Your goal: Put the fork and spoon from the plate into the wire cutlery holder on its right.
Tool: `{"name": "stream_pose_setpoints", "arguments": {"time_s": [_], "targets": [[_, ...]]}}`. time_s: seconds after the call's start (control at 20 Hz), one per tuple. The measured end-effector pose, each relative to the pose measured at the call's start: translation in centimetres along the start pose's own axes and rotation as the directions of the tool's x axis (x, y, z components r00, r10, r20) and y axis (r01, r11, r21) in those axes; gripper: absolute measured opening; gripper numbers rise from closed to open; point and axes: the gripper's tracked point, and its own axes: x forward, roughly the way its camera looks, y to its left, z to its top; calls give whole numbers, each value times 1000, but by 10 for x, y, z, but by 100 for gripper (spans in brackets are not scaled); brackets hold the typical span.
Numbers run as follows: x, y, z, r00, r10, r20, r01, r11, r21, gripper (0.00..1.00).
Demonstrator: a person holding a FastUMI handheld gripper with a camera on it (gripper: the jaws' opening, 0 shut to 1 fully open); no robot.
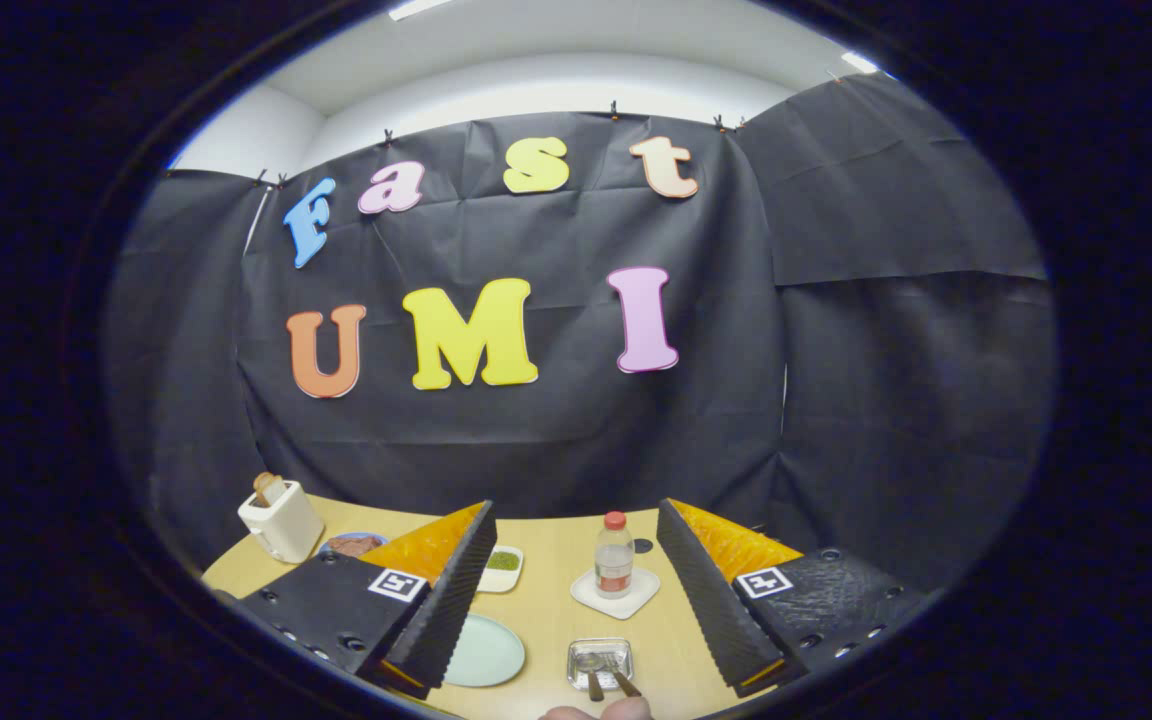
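Observation:
My gripper [575, 510] is open and held high above the wooden table [546, 600], with nothing between its fingers. Far below, between the fingers, lies a pale green plate [484, 652] whose visible part is bare. To its right stands the square wire cutlery holder [599, 662], seen from above. A spoon [592, 674] and a fork [622, 680] stand inside it, handles leaning out towards me. A person's fingertips [598, 712] show just below the holder.
Beyond the holder a clear bottle with a red cap [614, 556] stands on a white coaster. A small white dish of green stuff [503, 564] sits beyond the plate. Further left are a white toaster [281, 520] holding bread and a plate with something brown [354, 545].

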Motion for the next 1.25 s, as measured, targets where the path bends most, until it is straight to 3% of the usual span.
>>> {"name": "stream_pose_setpoints", "arguments": {"time_s": [0.4, 1.25], "targets": [[-10, -2, 10, 997, -45, 67, 46, 999, -9, 96], [-24, 1, 20, 990, -55, 129, 61, 997, -43, 96]]}}
